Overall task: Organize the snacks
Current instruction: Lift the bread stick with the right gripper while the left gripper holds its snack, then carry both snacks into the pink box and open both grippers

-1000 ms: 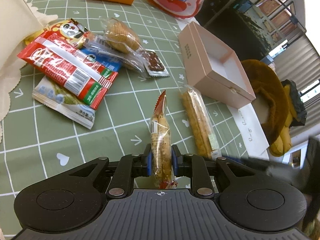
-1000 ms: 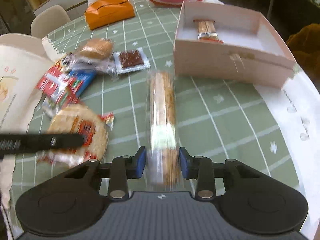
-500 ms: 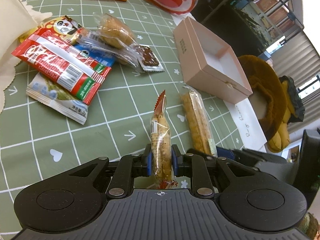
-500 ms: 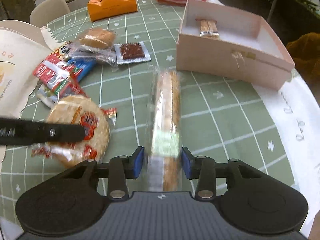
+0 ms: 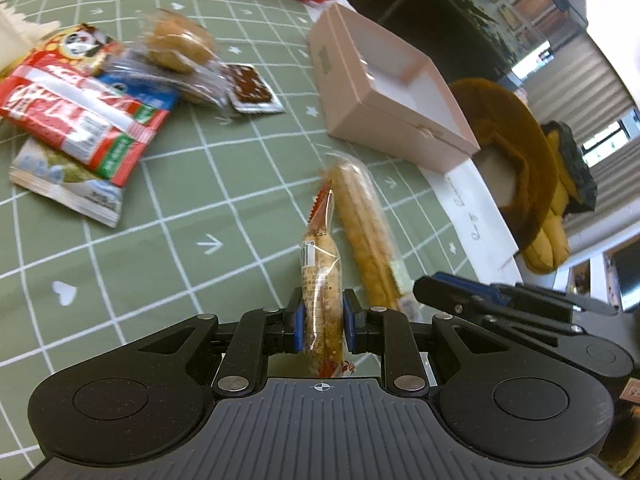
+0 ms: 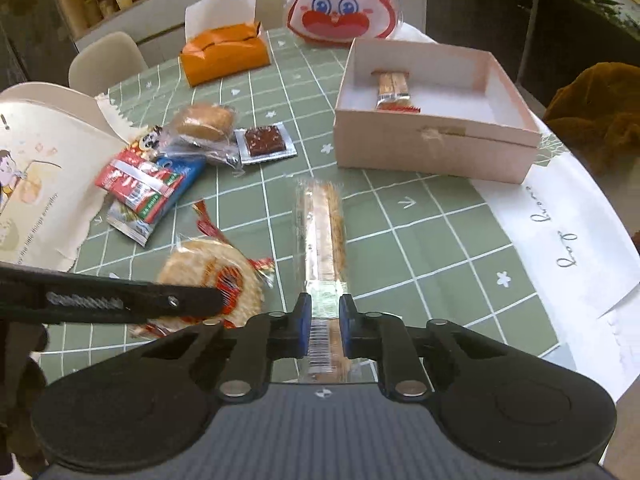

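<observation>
My left gripper [image 5: 322,320] is shut on a round rice cracker pack [image 5: 320,264], seen edge-on in the left wrist view and flat [image 6: 208,268] in the right wrist view. Right beside it, my right gripper [image 6: 324,320] is shut on the near end of a long clear-wrapped biscuit stick pack [image 6: 322,232], whose far end points at the pink box [image 6: 432,152]. The open box holds one small wrapped snack [image 6: 394,90]. In the left wrist view the long pack [image 5: 368,240] lies just right of my held cracker, with the right gripper [image 5: 460,300] at its near end.
A pile of snack packets [image 6: 148,184], a bun in clear wrap [image 6: 206,120] and a chocolate square [image 6: 266,140] lie at the left. An orange tissue box [image 6: 224,54] and a rabbit-face bag [image 6: 342,4] stand at the back. White paper [image 6: 560,232] covers the right edge.
The right gripper's jaws have closed onto the long pack and it has risen a little. The left gripper, still holding the cracker, has drifted closer to the long pack.
</observation>
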Demonstrator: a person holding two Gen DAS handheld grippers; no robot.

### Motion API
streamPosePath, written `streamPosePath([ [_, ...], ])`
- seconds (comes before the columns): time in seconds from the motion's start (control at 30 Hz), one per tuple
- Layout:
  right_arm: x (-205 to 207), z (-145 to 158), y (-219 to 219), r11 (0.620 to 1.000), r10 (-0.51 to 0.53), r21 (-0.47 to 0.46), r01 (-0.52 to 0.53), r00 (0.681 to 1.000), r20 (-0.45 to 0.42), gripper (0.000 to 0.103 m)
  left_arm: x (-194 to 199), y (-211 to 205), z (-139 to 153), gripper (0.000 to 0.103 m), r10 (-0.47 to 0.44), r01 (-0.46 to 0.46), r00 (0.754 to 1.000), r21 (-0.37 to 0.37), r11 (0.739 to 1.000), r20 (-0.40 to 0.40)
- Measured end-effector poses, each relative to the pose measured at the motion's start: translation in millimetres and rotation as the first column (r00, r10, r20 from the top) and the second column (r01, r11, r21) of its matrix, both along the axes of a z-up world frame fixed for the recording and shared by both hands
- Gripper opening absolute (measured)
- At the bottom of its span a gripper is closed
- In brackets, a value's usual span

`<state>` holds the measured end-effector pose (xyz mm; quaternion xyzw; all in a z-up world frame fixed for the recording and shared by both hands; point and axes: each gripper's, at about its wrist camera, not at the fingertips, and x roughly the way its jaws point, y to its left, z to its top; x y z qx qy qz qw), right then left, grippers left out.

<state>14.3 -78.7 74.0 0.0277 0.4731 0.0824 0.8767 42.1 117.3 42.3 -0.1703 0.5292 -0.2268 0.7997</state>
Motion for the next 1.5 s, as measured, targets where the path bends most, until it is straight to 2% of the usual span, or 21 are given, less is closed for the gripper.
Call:
streamPosePath([
  [0.13, 4, -1, -1, 1.000, -0.008, -0.026, 0.008, 1.000, 0.003, 0.017, -3, -4, 3, 0.023, -0.003, 0.003, 1.000, 0.022, 1.000, 0.006],
  [0.2, 8, -3, 0, 1.000, -0.014, -0.019, 0.014, 1.000, 0.000, 0.027, -4, -2, 3, 0.023, 0.003, -0.003, 1.000, 0.028, 1.000, 0.006],
  [0.27, 15, -8, 1, 0.999, -0.026, -0.020, 0.026, 1.000, 0.001, 0.046, -5, 1, 3, 0.023, 0.015, -0.015, 1.000, 0.030, 0.999, 0.002],
  [0.3, 19, -10, 3, 0.999, -0.030, -0.024, 0.030, 1.000, 0.001, 0.047, -6, 3, 3, 0.023, 0.020, -0.021, 1.000, 0.031, 0.999, 0.002],
  [0.57, 65, -42, 25, 0.998, -0.012, -0.056, 0.009, 0.998, -0.056, 0.047, -12, 14, 3, 0.023, 0.045, -0.045, 0.999, 0.026, 0.999, -0.004],
  [0.6, 66, -44, 27, 0.998, -0.013, -0.057, 0.010, 0.999, -0.052, 0.038, -13, 14, 2, 0.023, 0.046, -0.046, 0.999, 0.025, 0.999, -0.005],
  [0.7, 63, -41, 28, 0.999, 0.006, -0.039, -0.008, 0.999, -0.051, 0.031, -14, 16, 2, 0.023, 0.048, -0.048, 0.999, 0.018, 0.999, -0.006],
  [0.97, 28, -9, 2, 1.000, -0.002, 0.009, 0.002, 1.000, -0.002, 0.028, -12, 2, 2, 0.023, 0.021, -0.021, 1.000, 0.009, 1.000, 0.004],
  [1.17, 7, 20, -24, 0.998, -0.049, 0.038, 0.047, 0.997, 0.065, 0.028, -6, -14, 18, 0.023, -0.010, 0.012, 0.999, -0.027, 1.000, 0.048],
  [1.33, 4, 61, -47, 0.995, -0.095, 0.053, 0.087, 0.980, 0.175, 0.027, 18, -31, 56, 0.022, -0.037, 0.051, 0.988, -0.091, 0.994, 0.150],
  [1.5, 21, 123, -70, 0.996, -0.091, 0.045, 0.081, 0.938, 0.334, 0.027, 56, -43, 108, 0.022, -0.009, 0.052, 0.965, -0.159, 0.986, 0.263],
])
